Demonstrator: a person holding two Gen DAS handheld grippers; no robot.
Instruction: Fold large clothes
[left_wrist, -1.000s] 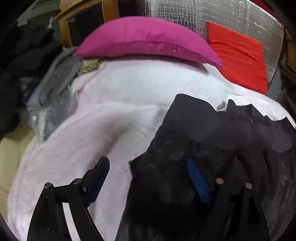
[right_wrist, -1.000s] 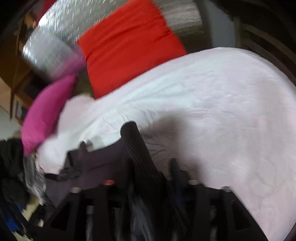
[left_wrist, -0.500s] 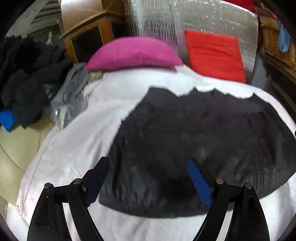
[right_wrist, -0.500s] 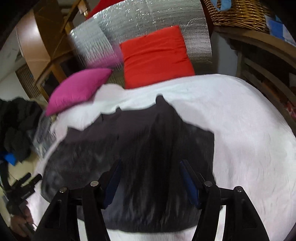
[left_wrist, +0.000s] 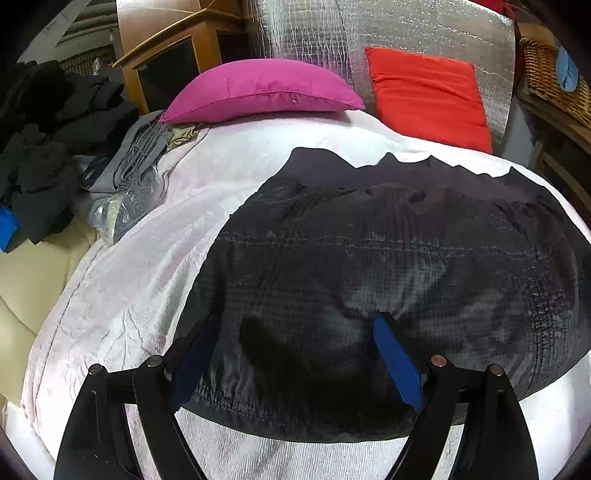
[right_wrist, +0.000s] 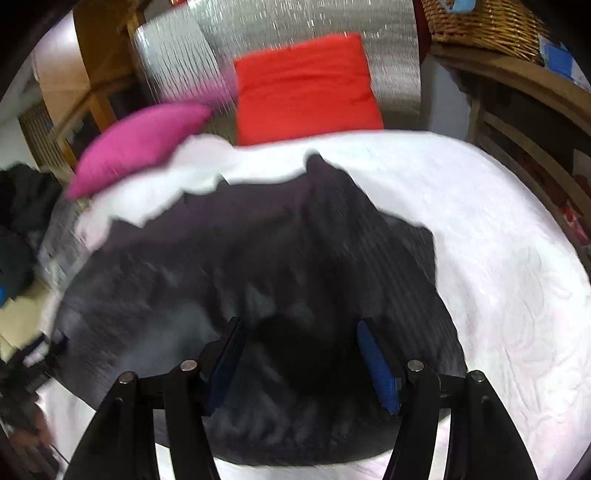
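Observation:
A large black ribbed garment (left_wrist: 388, 240) lies spread flat on the white blanket (left_wrist: 140, 280), its hem nearest to me. My left gripper (left_wrist: 297, 319) hangs open over the left part of that hem, its blue pads (left_wrist: 395, 362) wide apart and gripping nothing. In the right wrist view the same garment (right_wrist: 258, 251) is blurred, with a raised fold running up its middle. My right gripper (right_wrist: 299, 323) stands open above the garment's near right part, and its pads (right_wrist: 376, 365) press on nothing.
A pink pillow (left_wrist: 258, 88) and a red cushion (left_wrist: 424, 88) lean against silver foil at the back. Dark clothes (left_wrist: 48, 147), a grey garment (left_wrist: 140, 155) and a plastic bag (left_wrist: 125, 206) lie left. A wicker basket (right_wrist: 480, 22) on wooden shelving (right_wrist: 535, 122) stands right.
A second ago the black garment was bunched up close in front of both grippers. Now it lies spread flat on the blanket, both grippers have drawn back, and the right one has rolled level.

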